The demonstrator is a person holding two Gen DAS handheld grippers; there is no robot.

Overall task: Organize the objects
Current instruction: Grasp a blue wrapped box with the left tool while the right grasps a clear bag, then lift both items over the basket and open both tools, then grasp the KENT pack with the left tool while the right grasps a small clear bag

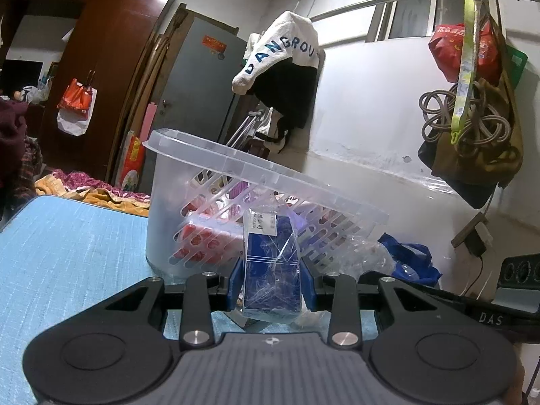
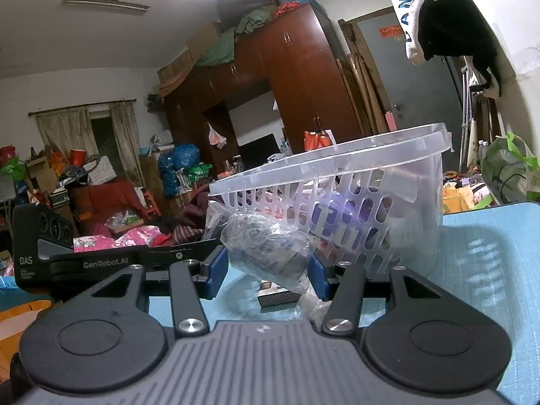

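Observation:
A clear plastic basket [image 1: 236,172] with slotted sides stands on the blue table [image 1: 67,253]; red and purple items lie inside it. My left gripper [image 1: 271,283] is shut on a clear-wrapped dark blue box [image 1: 271,270], held upright just in front of the basket. In the right wrist view the same basket [image 2: 354,168] is ahead and to the right. My right gripper [image 2: 268,270] is shut on a crumpled clear plastic packet [image 2: 266,249] with printed sheets inside, held beside the basket's slotted wall.
A small dark box [image 2: 278,297] lies on the table under the right gripper. A blue bag [image 1: 410,260] and clear plastic lie right of the basket. Clothes and bags hang on the wall [image 1: 371,118]. The left gripper's body [image 2: 44,256] shows at left.

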